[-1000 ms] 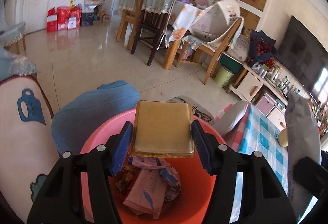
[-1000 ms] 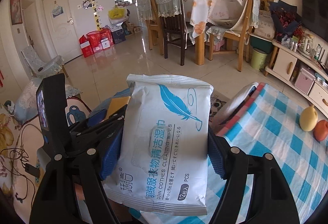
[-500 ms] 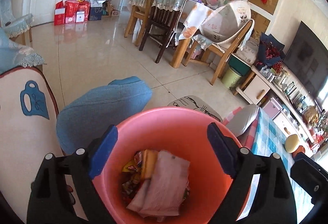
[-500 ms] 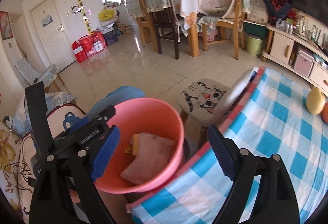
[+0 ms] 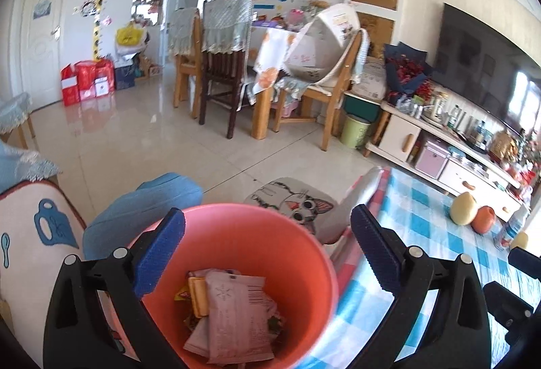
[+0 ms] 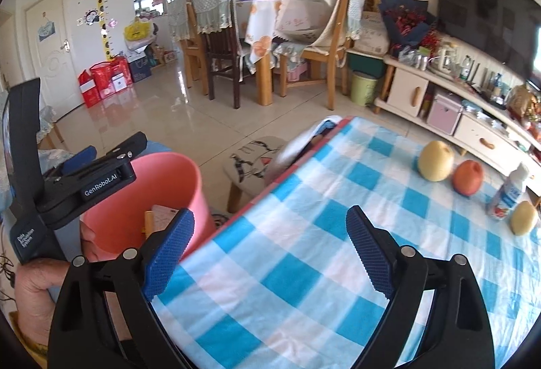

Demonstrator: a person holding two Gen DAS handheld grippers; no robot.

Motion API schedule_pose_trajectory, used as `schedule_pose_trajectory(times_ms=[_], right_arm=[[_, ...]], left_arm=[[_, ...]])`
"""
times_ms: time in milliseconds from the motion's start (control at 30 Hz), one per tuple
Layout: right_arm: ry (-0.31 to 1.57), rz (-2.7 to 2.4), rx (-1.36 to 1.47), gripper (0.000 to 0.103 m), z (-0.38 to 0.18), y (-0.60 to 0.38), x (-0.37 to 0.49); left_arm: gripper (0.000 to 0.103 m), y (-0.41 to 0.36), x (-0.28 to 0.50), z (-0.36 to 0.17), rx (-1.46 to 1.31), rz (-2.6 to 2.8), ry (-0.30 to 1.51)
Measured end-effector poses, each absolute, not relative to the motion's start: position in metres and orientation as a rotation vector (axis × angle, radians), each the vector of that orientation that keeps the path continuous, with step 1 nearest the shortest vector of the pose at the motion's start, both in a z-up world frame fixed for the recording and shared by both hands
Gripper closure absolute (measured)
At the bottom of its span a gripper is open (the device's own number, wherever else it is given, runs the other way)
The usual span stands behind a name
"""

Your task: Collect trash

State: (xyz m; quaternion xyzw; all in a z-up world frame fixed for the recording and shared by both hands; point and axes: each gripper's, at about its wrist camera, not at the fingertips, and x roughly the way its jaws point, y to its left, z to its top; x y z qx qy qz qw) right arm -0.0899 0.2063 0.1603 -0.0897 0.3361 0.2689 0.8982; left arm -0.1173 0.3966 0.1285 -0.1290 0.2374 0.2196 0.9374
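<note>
Both tools are spread wide and hold nothing. The left tool (image 5: 267,250) hangs over the bin (image 5: 324,271), low centre of its frame; the right tool (image 6: 270,250) sits over the checked counter (image 6: 304,284), with the bin (image 6: 169,179) at middle left, just off the counter's edge.

The trash already gathered lies in the bin: a pale pink packet (image 5: 236,315) on top, a yellow wrapper (image 5: 197,296) beside it, more scraps beneath. These look light, thin and crinkly, likely slick; a pinch across a flat edge should do.

At the right of the right view stand a small bottle (image 6: 507,196), a pear (image 6: 435,161), an orange fruit (image 6: 468,178) and a yellowish piece (image 6: 523,218). Of these the bottle is the likeliest trash, probably light and stiff, best taken round its body. Whether it is empty cannot be told.

The lower layers in the bin are hidden, the bottle's label is blurred, and the counter's near and right parts are cut off.
</note>
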Motion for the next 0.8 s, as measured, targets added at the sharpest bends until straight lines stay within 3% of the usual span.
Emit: schedule_pose_trajectory(times_ms=[800], right_arm=[[0.590, 0.125, -0.015, 0.007, 0.189, -0.014, -0.170]], left_arm=[[0.004, 0.175, -0.154, 0.184, 0.031, 0.147, 0.393]])
